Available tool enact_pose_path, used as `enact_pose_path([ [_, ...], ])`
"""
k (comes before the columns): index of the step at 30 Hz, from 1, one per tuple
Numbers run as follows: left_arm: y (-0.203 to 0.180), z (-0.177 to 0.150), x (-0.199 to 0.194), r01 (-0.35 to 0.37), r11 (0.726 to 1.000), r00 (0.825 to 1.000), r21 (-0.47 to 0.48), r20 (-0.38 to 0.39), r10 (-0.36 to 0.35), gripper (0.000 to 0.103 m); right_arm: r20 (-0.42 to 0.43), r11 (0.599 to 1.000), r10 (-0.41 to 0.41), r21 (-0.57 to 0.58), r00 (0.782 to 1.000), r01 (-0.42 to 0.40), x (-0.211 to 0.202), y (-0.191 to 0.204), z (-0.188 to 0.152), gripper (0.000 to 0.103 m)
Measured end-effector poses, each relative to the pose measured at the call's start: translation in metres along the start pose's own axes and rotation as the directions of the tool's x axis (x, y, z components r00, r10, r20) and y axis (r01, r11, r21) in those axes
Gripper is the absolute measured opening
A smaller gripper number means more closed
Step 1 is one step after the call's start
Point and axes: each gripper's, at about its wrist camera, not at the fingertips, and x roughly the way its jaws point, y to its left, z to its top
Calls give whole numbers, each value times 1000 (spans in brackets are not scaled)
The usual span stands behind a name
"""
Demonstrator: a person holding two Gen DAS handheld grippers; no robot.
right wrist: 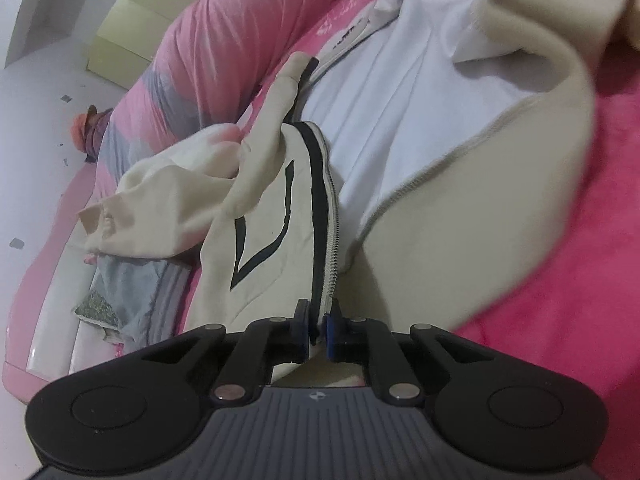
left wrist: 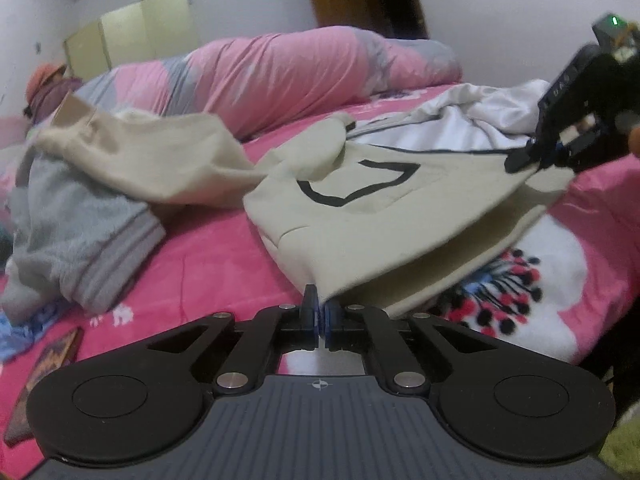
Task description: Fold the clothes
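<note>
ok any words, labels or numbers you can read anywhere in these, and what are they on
Nothing reads clearly.
White print on the pink bedsheet: too blurred to read.
Dark mark on the white garment: too blurred to read.
Lettering on the right gripper, on its body: too blurred to read.
Black outline on the cream jacket: a shape, no letters.

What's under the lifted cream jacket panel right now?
Under the cream jacket panel held by the left gripper and right gripper, the jacket's own lower layer shows, then the pink bedspread. Anything farther beneath is covered.
</note>
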Motion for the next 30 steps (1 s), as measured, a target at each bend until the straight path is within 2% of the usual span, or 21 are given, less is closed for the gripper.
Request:
enact_pose_path([
  [5,-8,-5,1,13,998,1000,65,-10,-13,1,18,998,-55,-36,998,55,-7,0,-6,8],
  [7,-8,-1,-2,8,996,1000,85,-1,-8,1,49,991,-71,-111,996,76,-10,13,-4,8],
  [10,-10,-1,0,19,995,1000,98,-20,-17,1,95,962,-111,-239,989,131,-10,31,-3,8],
  [15,-12,-7,4,58,996,995,68,-82,-52,3,76,913,-210,-342,975,224,10,21,-13,11],
  [16,-11,-6,3,65,996,994,54,-89,-60,4,74,901,-228,-361,971,239,13,19,-15,12],
  [18,2,-5,-1,120,992,985,-29,-120,-123,14,90,891,-239,-375,967,255,6,22,-14,26],
  [19,11,-5,-2,154,985,977,-82,-135,-164,28,104,890,-244,-370,964,265,1,22,-14,37],
  [20,19,-5,-4,186,973,967,-135,-149,-206,35,117,891,-247,-363,962,273,-4,22,-13,41],
  [22,40,-8,-6,256,929,942,-266,-145,-301,35,123,914,-238,-307,964,265,-18,14,-8,45],
  [23,50,-10,-7,288,899,927,-331,-138,-348,36,114,930,-229,-270,967,252,-20,8,-6,46],
  [24,60,-11,-7,303,867,919,-395,-118,-375,36,105,943,-219,-232,970,238,-22,2,-3,47],
  [26,80,-15,-6,322,791,908,-520,-65,-413,39,89,965,-199,-156,976,211,-25,-10,1,47],
  [28,97,-19,4,330,687,895,-647,-18,-446,42,75,980,-177,-78,981,183,-29,-23,5,49],
  [29,101,-20,11,331,645,885,-689,-10,-465,43,69,985,-166,-38,984,169,-30,-29,7,49],
  [30,103,-21,21,317,620,882,-718,-17,-472,43,63,988,-154,1,986,155,-32,-35,9,49],
])
